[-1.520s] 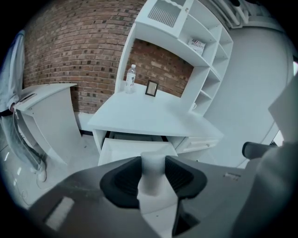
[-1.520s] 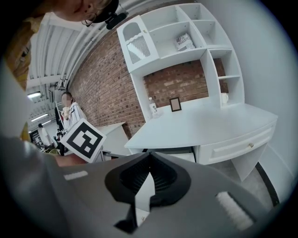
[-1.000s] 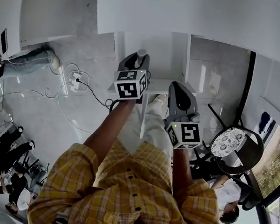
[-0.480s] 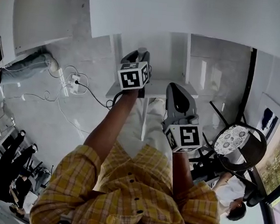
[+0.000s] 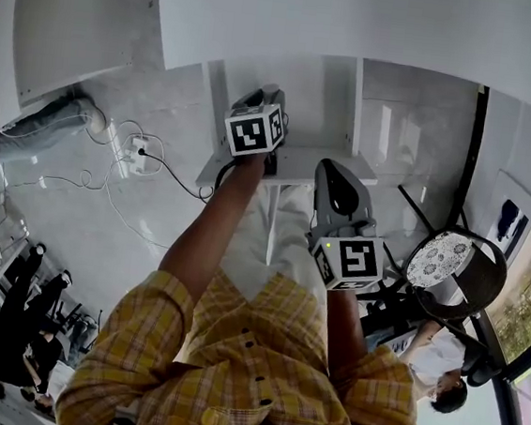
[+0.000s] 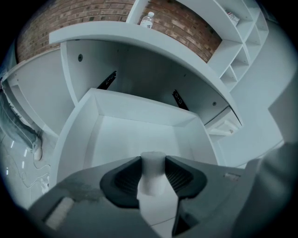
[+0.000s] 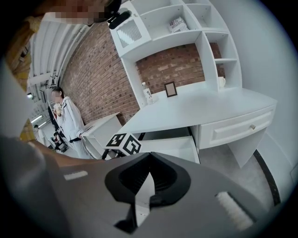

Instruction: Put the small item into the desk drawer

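My left gripper (image 6: pixel 152 163) is shut on a small white item (image 6: pixel 152 182) that stands upright between the dark pads. It hangs over the open white desk drawer (image 6: pixel 135 135), whose inside is bare. In the head view the left gripper (image 5: pixel 264 101) reaches forward under the desk edge, above the drawer (image 5: pixel 332 167). My right gripper (image 7: pixel 149 160) is shut with nothing in it, held back and lower (image 5: pixel 337 181). From the right gripper view the open drawer (image 7: pixel 174 145) shows beyond the left gripper's marker cube (image 7: pixel 123 144).
The white desk top (image 7: pixel 200 107) carries a bottle (image 7: pixel 147 93), a small frame (image 7: pixel 171 89) and shelves above. A closed drawer (image 7: pixel 242 125) sits to the right. A power strip with cables (image 5: pixel 126 150) lies on the floor at left, a round-seat chair (image 5: pixel 449 264) at right. People stand behind.
My left gripper has moved forward, farther over the drawer, still holding the item. The right gripper has stayed in about the same place.
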Demonstrator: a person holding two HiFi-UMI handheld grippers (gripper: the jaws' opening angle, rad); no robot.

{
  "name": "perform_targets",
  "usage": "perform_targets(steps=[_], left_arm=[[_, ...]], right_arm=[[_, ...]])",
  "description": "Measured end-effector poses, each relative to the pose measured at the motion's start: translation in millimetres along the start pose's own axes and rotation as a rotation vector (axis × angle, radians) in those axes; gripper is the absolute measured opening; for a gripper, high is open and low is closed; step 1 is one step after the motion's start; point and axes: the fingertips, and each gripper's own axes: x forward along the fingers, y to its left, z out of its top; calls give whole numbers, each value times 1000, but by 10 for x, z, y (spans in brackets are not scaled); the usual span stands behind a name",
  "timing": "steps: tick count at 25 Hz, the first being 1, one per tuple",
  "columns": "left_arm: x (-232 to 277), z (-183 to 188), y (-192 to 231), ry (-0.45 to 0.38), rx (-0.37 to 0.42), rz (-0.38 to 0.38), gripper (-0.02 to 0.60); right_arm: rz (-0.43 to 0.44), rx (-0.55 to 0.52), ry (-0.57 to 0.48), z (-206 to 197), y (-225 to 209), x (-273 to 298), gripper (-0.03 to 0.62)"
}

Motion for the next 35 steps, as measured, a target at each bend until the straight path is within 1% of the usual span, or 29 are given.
perform_targets(steps=[8,14,21,25,30,35], left_arm=[[229,-119,30,25,-15,4,170],[317,-240,0,45,-13,7,172],[413,-289,49,63,-23,18,173],[411,-264,44,49,-15,18,178],[296,-131,0,20,6,10,189],[107,-17,-31,2,15,0,189]], right_arm=[[-17,15,18,-102,-84,-1,-3],[-24,15,19,-136,-129,-29,-3],[-27,12,24,-149,-158,-16,-3],[-22,7,24,-134,-142,-34,-3],[-19,8,48,-142,-120,-100,-3],[-7,-8,8,-28,-18,-148,-3]])
